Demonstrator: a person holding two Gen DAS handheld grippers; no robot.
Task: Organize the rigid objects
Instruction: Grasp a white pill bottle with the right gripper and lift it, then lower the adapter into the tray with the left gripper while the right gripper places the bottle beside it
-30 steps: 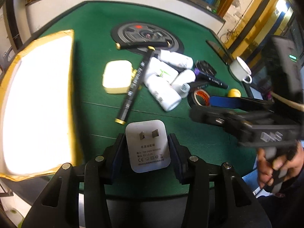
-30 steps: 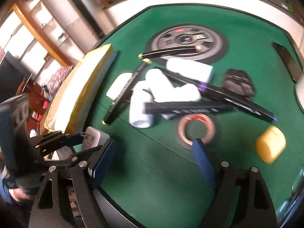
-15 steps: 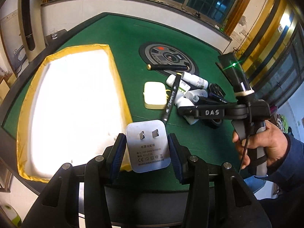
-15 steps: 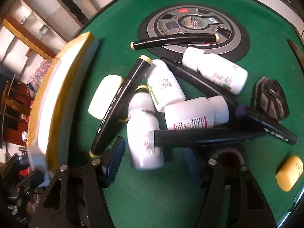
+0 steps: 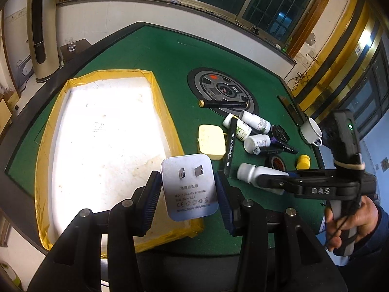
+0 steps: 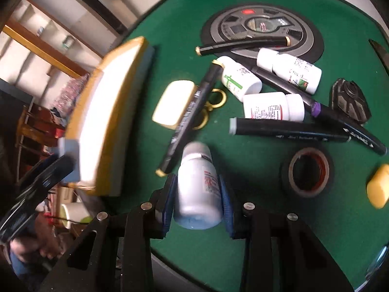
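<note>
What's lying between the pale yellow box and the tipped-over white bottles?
A black marker lies slanting between the pale yellow box and the white bottles, with gold rings under it, shown in the right wrist view.

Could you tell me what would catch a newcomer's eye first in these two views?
Probably the white plug adapter gripped in the left gripper, hanging over the near corner of the bright white tray with yellow-taped edges. Next, the right gripper, jaws closing around a white bottle. Beyond it, bottles, black markers and a tape roll lie jumbled on the green table.
</note>
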